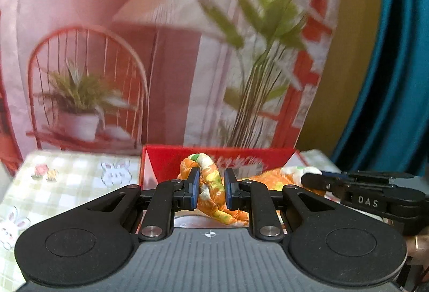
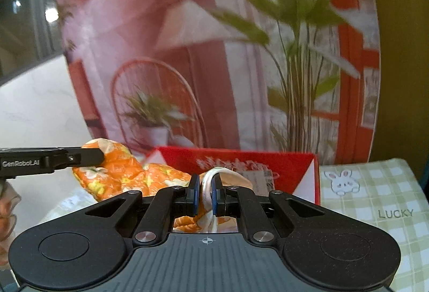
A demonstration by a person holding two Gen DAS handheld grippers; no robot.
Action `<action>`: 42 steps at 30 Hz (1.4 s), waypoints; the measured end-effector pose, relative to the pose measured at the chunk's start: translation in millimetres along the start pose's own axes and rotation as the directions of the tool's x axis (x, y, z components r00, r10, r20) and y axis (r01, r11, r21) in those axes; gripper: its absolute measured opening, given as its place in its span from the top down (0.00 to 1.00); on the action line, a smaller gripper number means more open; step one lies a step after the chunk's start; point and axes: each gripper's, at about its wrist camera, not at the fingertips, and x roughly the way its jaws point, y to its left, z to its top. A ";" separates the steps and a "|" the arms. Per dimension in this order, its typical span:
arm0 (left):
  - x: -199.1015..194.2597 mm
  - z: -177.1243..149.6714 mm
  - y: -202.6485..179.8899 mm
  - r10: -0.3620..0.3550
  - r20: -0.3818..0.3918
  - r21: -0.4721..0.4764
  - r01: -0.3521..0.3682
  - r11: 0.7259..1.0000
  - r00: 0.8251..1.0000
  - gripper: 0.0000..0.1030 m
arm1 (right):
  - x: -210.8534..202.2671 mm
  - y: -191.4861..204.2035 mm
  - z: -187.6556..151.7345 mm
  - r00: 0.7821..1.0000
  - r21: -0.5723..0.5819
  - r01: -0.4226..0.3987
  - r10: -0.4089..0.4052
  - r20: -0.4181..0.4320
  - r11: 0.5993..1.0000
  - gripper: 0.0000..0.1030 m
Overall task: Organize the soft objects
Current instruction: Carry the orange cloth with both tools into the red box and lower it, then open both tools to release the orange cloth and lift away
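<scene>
An orange floral quilted cloth (image 1: 211, 184) hangs between both grippers in front of an open red box (image 1: 171, 158). My left gripper (image 1: 211, 188) is shut on a bunched fold of the cloth. My right gripper (image 2: 205, 191) is shut on the cloth's white edge (image 2: 207, 184); the cloth's orange body (image 2: 120, 171) stretches left toward the left gripper's fingers (image 2: 80, 158). The red box (image 2: 281, 166) also shows behind the right gripper. In the left wrist view the right gripper (image 1: 313, 179) holds the cloth's far end.
A green checked tablecloth with rabbit prints (image 1: 67, 176) covers the table and shows on the right in the right wrist view (image 2: 375, 198). A printed backdrop of plants and a chair (image 1: 161, 50) hangs behind. A teal curtain (image 1: 396, 64) is at far right.
</scene>
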 end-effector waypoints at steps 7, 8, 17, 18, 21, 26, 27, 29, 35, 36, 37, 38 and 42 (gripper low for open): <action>64.4 -9.2 5.9 0.046 -0.182 -0.009 -0.049 0.999 0.982 0.81 | 66.1 -10.8 -5.5 0.982 0.003 0.077 -0.075 -0.176 0.997 0.92; 69.5 -10.1 5.0 0.051 -0.193 0.006 -0.051 0.999 0.980 0.81 | 72.2 -10.7 -7.2 0.977 0.005 0.082 -0.079 -0.196 0.997 0.93; 85.1 -4.1 8.1 0.090 -0.167 0.049 -0.083 0.995 0.982 0.80 | 96.8 -15.8 -9.5 0.962 0.000 0.147 -0.143 -0.233 0.989 0.93; 86.7 -5.1 8.0 0.096 -0.168 0.063 -0.087 0.994 0.981 0.80 | 99.4 -16.8 -9.3 0.960 -0.003 0.156 -0.153 -0.237 0.988 0.93; 92.1 -7.5 6.4 0.105 -0.182 0.093 -0.089 0.992 0.978 0.78 | 106.7 -16.2 -10.8 0.950 -0.025 0.178 -0.178 -0.255 0.984 0.93; 92.1 -12.8 10.0 0.087 -0.204 0.076 -0.072 0.994 0.975 0.53 | 112.9 -14.8 -11.5 0.933 -0.039 0.229 -0.231 -0.275 0.973 0.91; 89.8 -12.3 11.4 0.083 -0.197 0.065 -0.071 0.995 0.977 0.44 | 112.1 -13.7 -12.1 0.931 -0.037 0.248 -0.249 -0.267 0.968 0.87; 84.4 -10.7 13.9 0.077 -0.179 0.048 -0.069 0.996 0.981 0.40 | 109.6 -11.3 -12.3 0.931 -0.048 0.261 -0.265 -0.251 0.964 0.78; 64.9 -2.8 17.0 0.069 -0.149 0.034 -0.065 0.997 0.986 0.25 | 91.0 -6.5 -6.5 0.953 -0.042 0.233 -0.236 -0.188 0.972 0.39; 60.5 -2.1 17.6 0.067 -0.144 0.032 -0.063 0.998 0.987 0.23 | 86.9 -4.0 -5.6 0.958 -0.048 0.220 -0.225 -0.177 0.974 0.36; 57.1 -1.5 18.1 0.065 -0.143 0.028 -0.062 0.998 0.988 0.22 | 83.5 -1.4 -4.2 0.961 -0.054 0.212 -0.218 -0.170 0.976 0.32; 52.2 -1.3 18.8 0.064 -0.142 0.023 -0.061 0.998 0.988 0.21 | 79.7 1.7 -3.0 0.964 -0.060 0.203 -0.211 -0.165 0.977 0.29; 30.1 -3.1 20.8 0.051 -0.127 0.014 -0.050 0.999 0.991 0.18 | 56.2 13.2 -0.4 0.980 -0.069 0.163 -0.170 -0.103 0.984 0.01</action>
